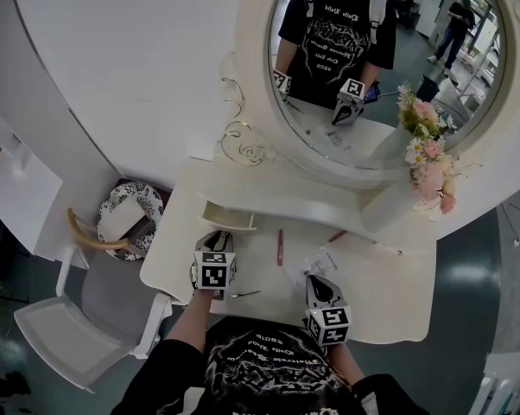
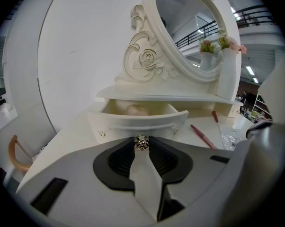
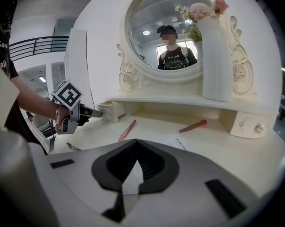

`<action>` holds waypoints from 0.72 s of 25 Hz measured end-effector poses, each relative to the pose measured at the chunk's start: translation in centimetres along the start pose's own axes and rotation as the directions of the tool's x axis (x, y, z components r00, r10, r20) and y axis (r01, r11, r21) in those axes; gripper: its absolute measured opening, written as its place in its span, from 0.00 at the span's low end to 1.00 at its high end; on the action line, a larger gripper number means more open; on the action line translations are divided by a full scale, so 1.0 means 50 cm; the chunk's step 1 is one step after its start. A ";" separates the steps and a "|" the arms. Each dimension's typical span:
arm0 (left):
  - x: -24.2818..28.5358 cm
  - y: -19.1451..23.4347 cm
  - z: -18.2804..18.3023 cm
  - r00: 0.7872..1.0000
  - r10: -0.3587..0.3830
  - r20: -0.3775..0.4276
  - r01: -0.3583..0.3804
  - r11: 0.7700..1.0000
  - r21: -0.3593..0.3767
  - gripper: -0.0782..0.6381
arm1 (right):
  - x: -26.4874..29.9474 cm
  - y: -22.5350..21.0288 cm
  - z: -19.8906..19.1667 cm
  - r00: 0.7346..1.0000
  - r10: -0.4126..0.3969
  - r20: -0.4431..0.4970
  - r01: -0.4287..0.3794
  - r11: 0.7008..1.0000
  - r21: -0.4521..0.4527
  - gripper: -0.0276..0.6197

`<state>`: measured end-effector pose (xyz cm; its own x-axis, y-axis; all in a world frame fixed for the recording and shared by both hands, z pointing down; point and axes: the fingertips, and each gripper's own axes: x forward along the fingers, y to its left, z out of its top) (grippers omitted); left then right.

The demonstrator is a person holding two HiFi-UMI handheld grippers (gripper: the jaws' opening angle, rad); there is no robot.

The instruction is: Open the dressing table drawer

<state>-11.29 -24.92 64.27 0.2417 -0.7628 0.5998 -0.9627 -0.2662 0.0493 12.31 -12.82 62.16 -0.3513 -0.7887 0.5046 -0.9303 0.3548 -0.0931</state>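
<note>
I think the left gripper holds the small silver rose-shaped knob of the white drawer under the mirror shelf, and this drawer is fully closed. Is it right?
Not quite. The left gripper does hold the small silver rose-shaped knob of the white drawer, but this drawer is not closed: it stands pulled out from under the shelf, with its inside in sight. The left gripper view shows this.
</note>
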 end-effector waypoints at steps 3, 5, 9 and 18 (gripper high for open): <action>-0.005 -0.002 -0.002 1.000 0.000 0.000 0.000 1.000 -0.001 0.25 | 0.001 0.000 -0.001 1.000 0.003 -0.002 -0.003 1.000 -0.003 0.06; -0.007 -0.002 -0.004 1.000 -0.002 -0.001 0.002 1.000 0.001 0.25 | 0.001 0.001 -0.001 1.000 0.005 -0.004 -0.005 1.000 -0.004 0.06; -0.014 -0.002 0.000 1.000 0.001 0.001 -0.001 1.000 0.005 0.25 | 0.001 0.000 -0.002 1.000 0.009 -0.004 -0.009 1.000 -0.002 0.06; -0.020 -0.005 -0.003 1.000 -0.011 0.000 0.011 1.000 0.005 0.25 | -0.001 -0.006 -0.008 1.000 0.010 -0.002 -0.010 1.000 -0.001 0.06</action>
<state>-11.31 -24.00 63.74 0.2524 -0.7600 0.5990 -0.9592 -0.2779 0.0517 12.67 -12.69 62.50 -0.3601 -0.7840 0.5057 -0.9267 0.3630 -0.0971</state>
